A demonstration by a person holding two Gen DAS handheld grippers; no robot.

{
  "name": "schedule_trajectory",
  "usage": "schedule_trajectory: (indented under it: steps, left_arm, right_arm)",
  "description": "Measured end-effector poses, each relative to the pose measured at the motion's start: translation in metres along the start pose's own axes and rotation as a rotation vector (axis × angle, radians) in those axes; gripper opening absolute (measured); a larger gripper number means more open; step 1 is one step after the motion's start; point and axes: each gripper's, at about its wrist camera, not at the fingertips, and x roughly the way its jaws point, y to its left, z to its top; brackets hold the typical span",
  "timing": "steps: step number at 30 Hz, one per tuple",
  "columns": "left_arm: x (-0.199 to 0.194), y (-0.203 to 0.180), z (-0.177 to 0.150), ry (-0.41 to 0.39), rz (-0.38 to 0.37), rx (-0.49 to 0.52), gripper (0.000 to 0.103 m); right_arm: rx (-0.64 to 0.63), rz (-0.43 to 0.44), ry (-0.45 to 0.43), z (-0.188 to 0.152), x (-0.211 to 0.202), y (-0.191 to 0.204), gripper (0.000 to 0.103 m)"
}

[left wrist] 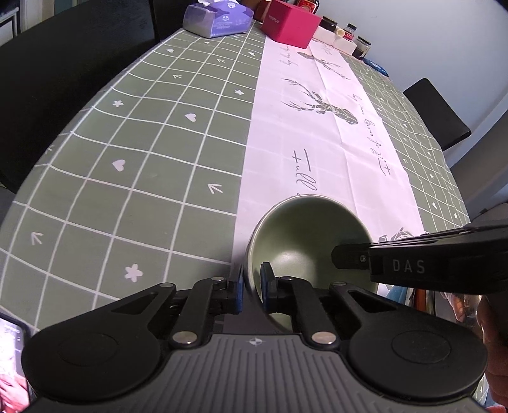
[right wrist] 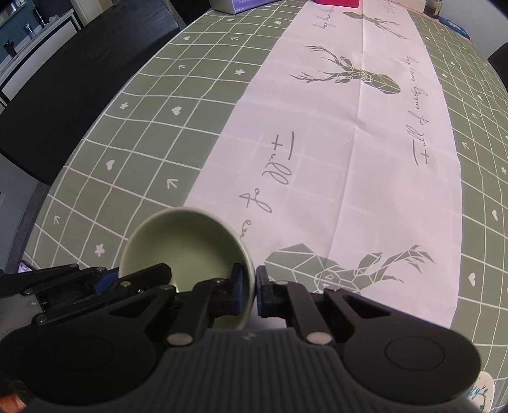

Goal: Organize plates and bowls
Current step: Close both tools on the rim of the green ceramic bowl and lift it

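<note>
One green bowl [left wrist: 304,235] is held between both grippers above the table's near end. In the left wrist view my left gripper [left wrist: 252,290] is shut on the bowl's left rim. The right gripper's fingers [left wrist: 352,257] reach in from the right over the bowl's other side. In the right wrist view my right gripper [right wrist: 250,294] is shut on the right rim of the same bowl [right wrist: 187,241]. The left gripper's fingers [right wrist: 104,279] clamp its left rim. No plates show except a patterned edge [right wrist: 482,397] at the lower right.
The table has a green checked cloth [left wrist: 143,159] with a white deer-print runner [left wrist: 317,133]. At the far end stand a tissue pack [left wrist: 219,17], a pink box [left wrist: 292,27] and small jars [left wrist: 349,33]. Dark chairs [left wrist: 438,111] stand beside the table. A phone [left wrist: 12,359] lies at lower left.
</note>
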Motion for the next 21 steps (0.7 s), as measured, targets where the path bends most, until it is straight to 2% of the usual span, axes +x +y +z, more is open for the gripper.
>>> schedule_trajectory:
  steps: [11,21]
  left_arm:
    - [-0.030,-0.008,0.005,-0.019,0.043,0.024,0.009]
    - [-0.081,-0.044,0.011,-0.091,0.054,0.091,0.009]
  right_arm:
    - [0.044,0.057,-0.030,-0.007,-0.024,0.003,0.004]
    - [0.044,0.092,-0.144,-0.021,-0.085,-0.001,0.004]
